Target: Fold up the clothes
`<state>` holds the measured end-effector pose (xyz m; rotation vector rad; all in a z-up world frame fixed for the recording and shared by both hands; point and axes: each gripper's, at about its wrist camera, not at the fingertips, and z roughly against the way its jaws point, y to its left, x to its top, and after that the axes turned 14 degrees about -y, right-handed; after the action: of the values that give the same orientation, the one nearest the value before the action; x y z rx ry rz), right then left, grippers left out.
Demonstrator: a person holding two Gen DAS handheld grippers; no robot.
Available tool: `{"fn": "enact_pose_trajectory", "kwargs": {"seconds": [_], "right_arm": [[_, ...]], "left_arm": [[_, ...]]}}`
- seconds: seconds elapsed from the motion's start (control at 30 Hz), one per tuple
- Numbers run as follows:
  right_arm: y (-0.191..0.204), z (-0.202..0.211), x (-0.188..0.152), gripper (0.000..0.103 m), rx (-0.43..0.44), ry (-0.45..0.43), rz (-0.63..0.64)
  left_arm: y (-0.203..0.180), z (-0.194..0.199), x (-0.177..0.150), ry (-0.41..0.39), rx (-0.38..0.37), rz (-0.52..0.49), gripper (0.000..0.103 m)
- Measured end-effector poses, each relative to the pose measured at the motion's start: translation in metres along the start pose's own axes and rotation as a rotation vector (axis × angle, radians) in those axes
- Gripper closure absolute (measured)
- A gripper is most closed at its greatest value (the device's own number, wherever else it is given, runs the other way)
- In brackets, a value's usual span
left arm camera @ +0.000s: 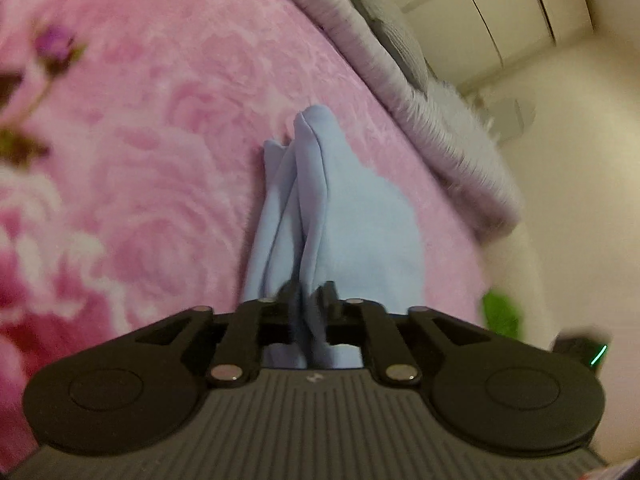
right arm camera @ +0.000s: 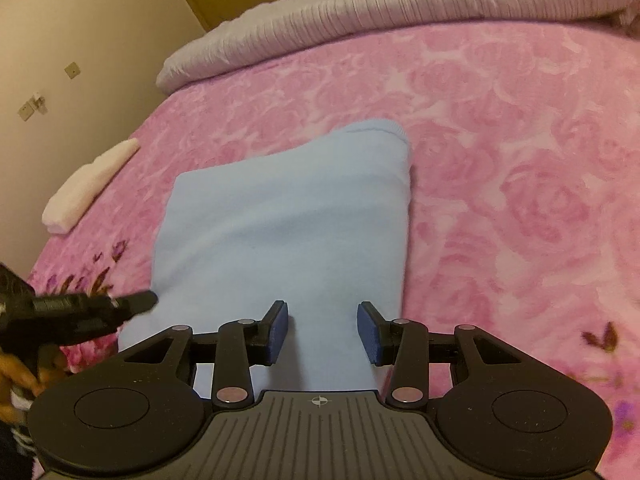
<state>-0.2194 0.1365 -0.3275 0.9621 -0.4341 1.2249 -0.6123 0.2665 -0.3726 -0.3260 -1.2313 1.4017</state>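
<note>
A light blue garment (right arm camera: pixel 280 216) lies folded into a rough rectangle on the pink rose-patterned bedspread (right arm camera: pixel 500 160). My left gripper (left arm camera: pixel 308 292) is shut on a bunched edge of the blue garment (left arm camera: pixel 320 208), which stretches away from the jaws in ridges. It also shows in the right wrist view (right arm camera: pixel 132 302) at the garment's left edge. My right gripper (right arm camera: pixel 322 326) is open, its blue pads (right arm camera: pixel 278 328) held over the garment's near end, with nothing between them.
A folded white cloth (right arm camera: pixel 88 184) lies at the bed's left edge. A grey knitted blanket (right arm camera: pixel 360 20) and a pillow lie across the far end of the bed. Beige walls and a wooden door stand beyond. A green object (left arm camera: pixel 500 312) shows past the bed edge.
</note>
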Motion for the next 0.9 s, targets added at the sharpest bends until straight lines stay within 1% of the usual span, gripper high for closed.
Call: {"fn": "enact_pose_trajectory", "kwargs": {"seconds": [0.03, 0.07, 0.13, 0.17, 0.2, 0.23, 0.27, 0.3, 0.43, 0.53, 0.63, 0.7, 0.73, 0.83, 0.9], "right_arm": [[-0.002, 0.004, -0.003, 0.060, 0.001, -0.003, -0.002], [-0.004, 0.006, -0.006, 0.060, 0.005, -0.004, -0.013], [-0.008, 0.007, -0.011, 0.060, 0.016, -0.010, -0.045], [-0.009, 0.007, -0.013, 0.060, 0.020, -0.013, -0.059], [-0.009, 0.007, -0.013, 0.060, 0.019, -0.014, -0.064], [-0.008, 0.007, -0.013, 0.060, 0.017, -0.013, -0.064], [-0.008, 0.007, -0.012, 0.060, 0.015, -0.013, -0.064], [-0.007, 0.008, -0.010, 0.060, 0.014, -0.011, -0.064], [-0.003, 0.015, -0.006, 0.060, 0.000, -0.007, -0.040], [0.002, 0.013, -0.011, 0.060, -0.012, 0.013, 0.005], [0.001, 0.008, -0.017, 0.060, -0.031, 0.022, 0.011], [0.004, 0.013, -0.017, 0.060, -0.036, 0.003, 0.027], [0.006, 0.015, -0.018, 0.060, -0.039, -0.003, 0.050], [0.006, 0.008, -0.028, 0.060, -0.045, 0.028, 0.072], [0.003, 0.007, -0.028, 0.060, -0.045, 0.037, 0.054]], "left_arm": [[0.010, 0.010, -0.003, 0.009, -0.016, 0.057, 0.085], [0.014, 0.007, -0.004, 0.022, -0.021, 0.084, 0.082], [0.022, 0.003, -0.007, 0.048, -0.032, 0.134, 0.082], [0.023, 0.001, -0.009, 0.050, -0.034, 0.140, 0.083], [0.023, -0.002, -0.011, 0.052, -0.036, 0.145, 0.084], [0.024, -0.004, -0.012, 0.054, -0.038, 0.149, 0.088], [0.023, -0.006, -0.010, 0.050, -0.043, 0.142, 0.100], [0.022, -0.008, -0.009, 0.046, -0.045, 0.132, 0.100], [0.010, 0.002, -0.009, 0.023, 0.000, 0.017, 0.101], [0.001, 0.009, -0.009, 0.006, 0.033, -0.070, 0.101], [-0.008, 0.016, -0.009, -0.011, 0.066, -0.156, 0.100], [-0.014, 0.021, -0.009, -0.022, 0.087, -0.210, 0.101], [-0.015, 0.020, -0.006, -0.024, 0.090, -0.210, 0.101], [-0.020, 0.018, 0.002, -0.028, 0.099, -0.210, 0.099], [-0.022, 0.017, 0.007, -0.030, 0.105, -0.211, 0.098]]}}
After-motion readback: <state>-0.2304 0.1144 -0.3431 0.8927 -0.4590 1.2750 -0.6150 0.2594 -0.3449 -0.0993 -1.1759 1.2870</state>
